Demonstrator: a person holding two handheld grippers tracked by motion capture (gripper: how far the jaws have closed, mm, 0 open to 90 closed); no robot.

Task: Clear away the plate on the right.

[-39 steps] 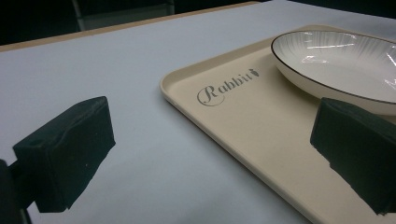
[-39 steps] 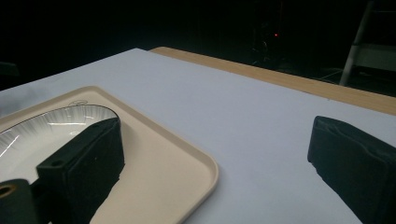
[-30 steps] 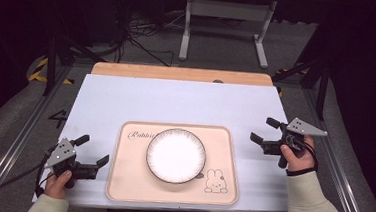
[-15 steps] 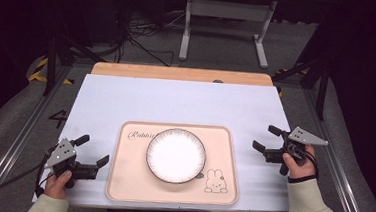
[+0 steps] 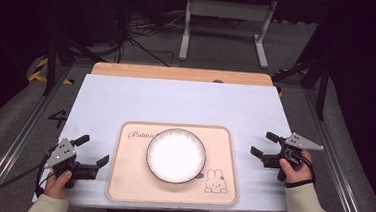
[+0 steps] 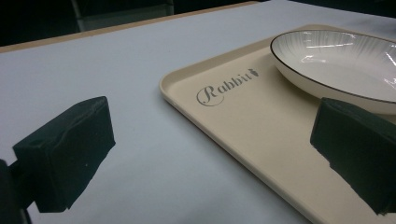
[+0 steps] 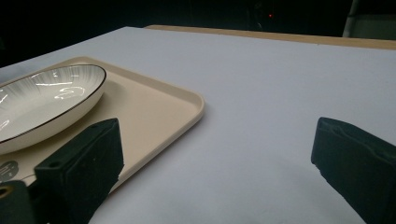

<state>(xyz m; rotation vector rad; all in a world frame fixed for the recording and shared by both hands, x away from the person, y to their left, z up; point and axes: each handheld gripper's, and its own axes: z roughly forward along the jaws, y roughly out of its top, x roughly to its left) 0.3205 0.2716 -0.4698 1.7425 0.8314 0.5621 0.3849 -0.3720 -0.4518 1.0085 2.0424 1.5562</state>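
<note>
Overhead, the high view showed a beige tray [image 5: 120, 181] lying between the two grippers on the pale table [image 5: 176, 102], with a white plate [image 5: 176, 155] at its middle. Script along the tray's far left corner began "Rabbi", the rest hidden by the plate's rim, and a small rabbit drawing [image 5: 214, 180] sat at its near right corner. The left gripper [image 5: 91, 152] rested at the table's near left corner, just beside the tray's left edge, jaws spread wide and empty. The right gripper [image 5: 262, 145] sat near the table's right edge, jaws equally wide and empty, a strip of bare table between it and the tray. Against the frame half a second before, the right gripper had drawn slightly nearer the person and the table's edge; the left one had not moved. Broad open table lay beyond both grippers, toward the wooden strip at the far edge.

From the left gripper view, its two black jaws stood far apart, the right one over the tray [image 6: 261, 130], the left one over bare table [image 6: 93, 60]. The word "Rabbit" [image 6: 226, 87] read clearly ahead, with the plate [image 6: 341, 65] beyond to the right.

From the right gripper view, the jaws were wide, the left one over the tray's corner [image 7: 182, 100], the plate [image 7: 42, 100] to its left, open table [image 7: 280, 93] ahead.
</note>
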